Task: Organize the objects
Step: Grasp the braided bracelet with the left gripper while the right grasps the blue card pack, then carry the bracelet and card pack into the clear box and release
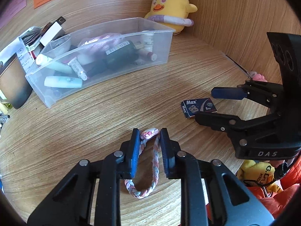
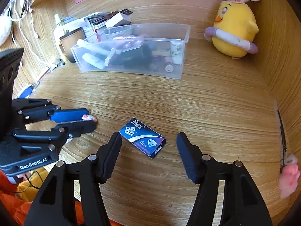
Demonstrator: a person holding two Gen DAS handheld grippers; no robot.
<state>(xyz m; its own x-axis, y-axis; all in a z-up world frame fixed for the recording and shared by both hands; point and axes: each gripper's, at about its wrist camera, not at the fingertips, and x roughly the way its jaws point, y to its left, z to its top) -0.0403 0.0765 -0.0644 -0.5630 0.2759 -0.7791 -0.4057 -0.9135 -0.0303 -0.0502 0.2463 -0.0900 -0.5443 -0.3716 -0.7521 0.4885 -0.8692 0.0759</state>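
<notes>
Your left jaws (image 1: 149, 133) have pinched in narrow on the braided bracelet (image 1: 148, 175), both blue pads pressing its pink-and-grey cords just behind the pale clasp, while the rest of the loop lies on the worktop (image 1: 94, 116) back toward your hand. Your right jaws (image 2: 148, 137) stand about half open and grip nothing; the dark blue Max blade box (image 2: 144, 138) lies flat on the wood between their tips, skewed, touching neither finger as far as you can see. From the right wrist camera your left jaws sit just to the left of that box, with the clasp poking out past their tips. Well ahead of both pairs of jaws stands the clear plastic bin (image 2: 180, 75), full of tubes, bottles and a dark jar. Beyond it to the right, a yellow chick plush (image 2: 235, 30) with bunny ears sits against the wooden wall. Left of the bin is a heap of boxes and papers (image 1: 37, 37).
</notes>
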